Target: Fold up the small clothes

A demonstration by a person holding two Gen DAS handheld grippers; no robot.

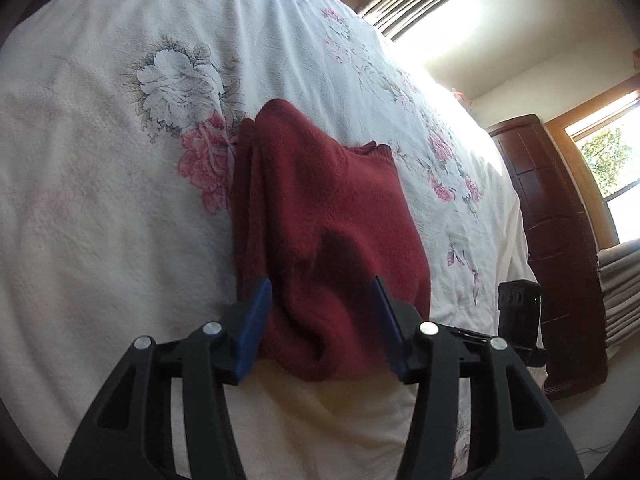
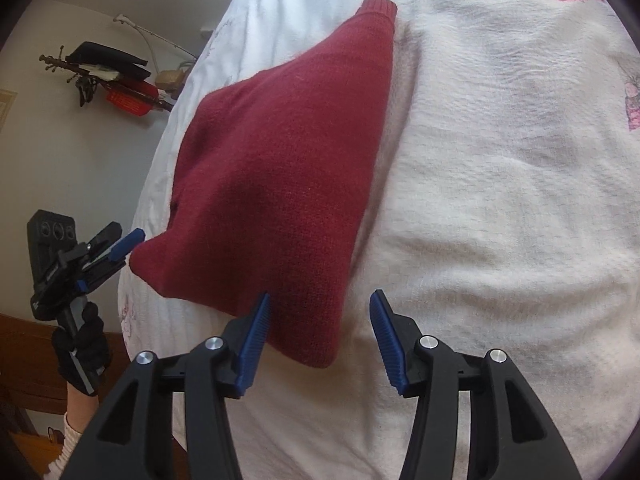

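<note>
Sunlit from a window at the far side, the bedroom is lending its bed (image 1: 100,208) – spread with a white floral cover – as the folding surface for a dark red knitted sweater (image 1: 320,208), which is lying folded near the bed's edge. Nearest the lens, the left gripper (image 1: 322,300) is hovering over the sweater's near end with both blue pads spread wide, a raised hump of knit sitting between them but nothing pinched. The right gripper (image 2: 320,320) is likewise standing fully open, one pad (image 2: 256,332) over the sweater's near corner, the other (image 2: 386,336) above bare bedcover; whether either pad is actually touching cloth is hard to judge.

Risks are appearing plain enough – a closing gripper could be catching the bedcover along with the knit, or grabbing only the top layer, so that the stacked layers slide apart and the fold opens. Farther off, the ribbed cuff (image 2: 378,8) is poking out beyond the folded body and could be trailing loose if the bundle is lifted unevenly.
</note>
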